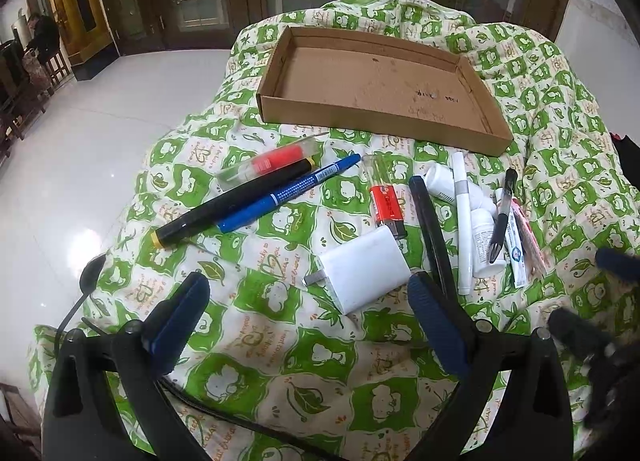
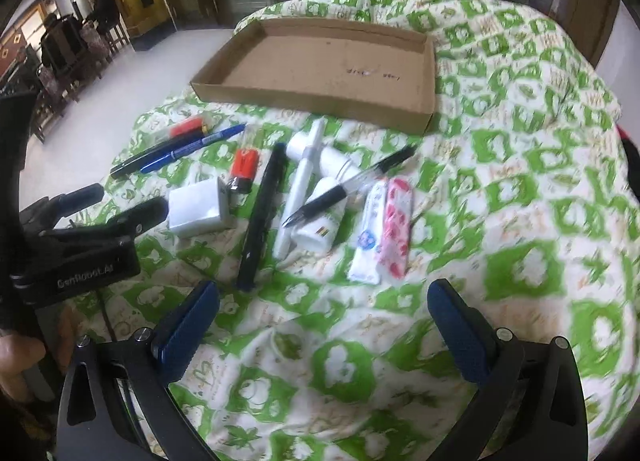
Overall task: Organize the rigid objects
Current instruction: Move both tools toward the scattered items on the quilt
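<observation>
An empty cardboard tray (image 1: 472,123) (image 2: 312,95) lies at the far side of a green-patterned quilt. In front of it lie a black marker (image 1: 224,205), a blue pen (image 1: 288,193), a red lighter (image 1: 386,207) (image 2: 243,168), a white charger (image 1: 362,271) (image 2: 198,207), a long black stick (image 1: 430,229) (image 2: 260,213), a white pen (image 1: 462,221) (image 2: 300,185), white bottles (image 1: 486,241) (image 2: 320,217), a black pen (image 2: 352,185) and sachets (image 2: 384,229). My left gripper (image 1: 306,297) is open, just short of the charger. My right gripper (image 2: 324,305) is open, short of the sachets.
The quilt (image 1: 288,373) covers a raised surface that drops off at the left to a white tiled floor (image 1: 80,141). The left gripper's body (image 2: 80,237) shows at the left of the right wrist view. Wooden doors stand behind.
</observation>
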Demonstrator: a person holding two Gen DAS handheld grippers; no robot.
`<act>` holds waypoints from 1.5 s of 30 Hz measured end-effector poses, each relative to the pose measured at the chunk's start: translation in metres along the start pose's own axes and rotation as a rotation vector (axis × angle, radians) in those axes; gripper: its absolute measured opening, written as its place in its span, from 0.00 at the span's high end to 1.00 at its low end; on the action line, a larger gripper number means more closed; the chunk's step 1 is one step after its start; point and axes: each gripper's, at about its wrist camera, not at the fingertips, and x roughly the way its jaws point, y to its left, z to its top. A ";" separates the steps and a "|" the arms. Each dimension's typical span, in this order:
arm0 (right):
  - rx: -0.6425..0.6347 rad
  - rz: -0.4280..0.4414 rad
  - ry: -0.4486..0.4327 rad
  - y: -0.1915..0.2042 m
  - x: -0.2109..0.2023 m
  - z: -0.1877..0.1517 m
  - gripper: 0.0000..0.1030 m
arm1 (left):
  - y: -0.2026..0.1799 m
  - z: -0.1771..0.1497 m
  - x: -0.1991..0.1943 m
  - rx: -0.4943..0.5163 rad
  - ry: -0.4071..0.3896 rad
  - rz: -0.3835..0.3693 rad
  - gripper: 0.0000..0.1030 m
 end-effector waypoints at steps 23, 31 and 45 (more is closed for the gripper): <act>-0.027 0.005 -0.124 -0.020 0.000 0.006 0.01 | -0.015 0.007 0.024 0.108 0.124 -0.060 0.03; 0.015 0.098 -0.098 -0.024 -0.008 0.013 0.01 | -0.038 0.010 0.016 0.276 0.092 0.013 0.03; 0.112 0.185 -0.074 -0.047 -0.012 0.028 0.04 | -0.044 0.014 0.036 0.347 0.134 0.027 0.03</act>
